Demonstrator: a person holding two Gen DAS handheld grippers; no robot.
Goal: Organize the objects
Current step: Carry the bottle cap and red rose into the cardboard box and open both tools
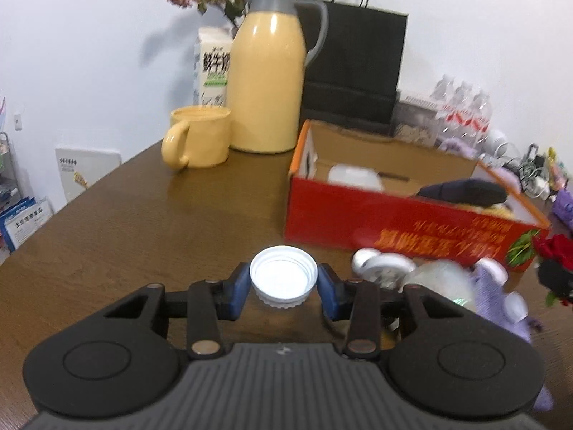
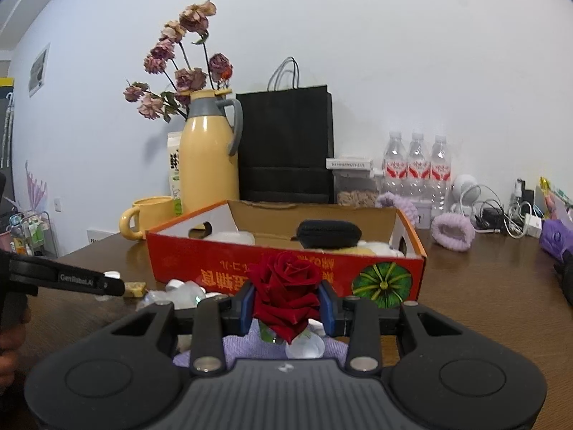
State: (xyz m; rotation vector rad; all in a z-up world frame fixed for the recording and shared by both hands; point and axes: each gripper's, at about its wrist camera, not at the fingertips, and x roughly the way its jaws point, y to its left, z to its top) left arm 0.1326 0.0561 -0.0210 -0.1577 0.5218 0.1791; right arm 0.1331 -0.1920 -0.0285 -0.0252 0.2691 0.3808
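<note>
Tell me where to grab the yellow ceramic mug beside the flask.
Grip the yellow ceramic mug by its looped handle, coming from the left, since the handle juts out that way in the left wrist view and the tall yellow flask crowds its right side.

A mug stands left of the box, before a flask.

The place looked like a lived-in home or small office room. A brown wooden table stood against a plain white wall, crowded with everyday clutter: a yellow thermos jug with a matching mug, a milk carton, dried roses, a black paper shopping bag, bottled water and a tangle of chargers and cables.
</note>
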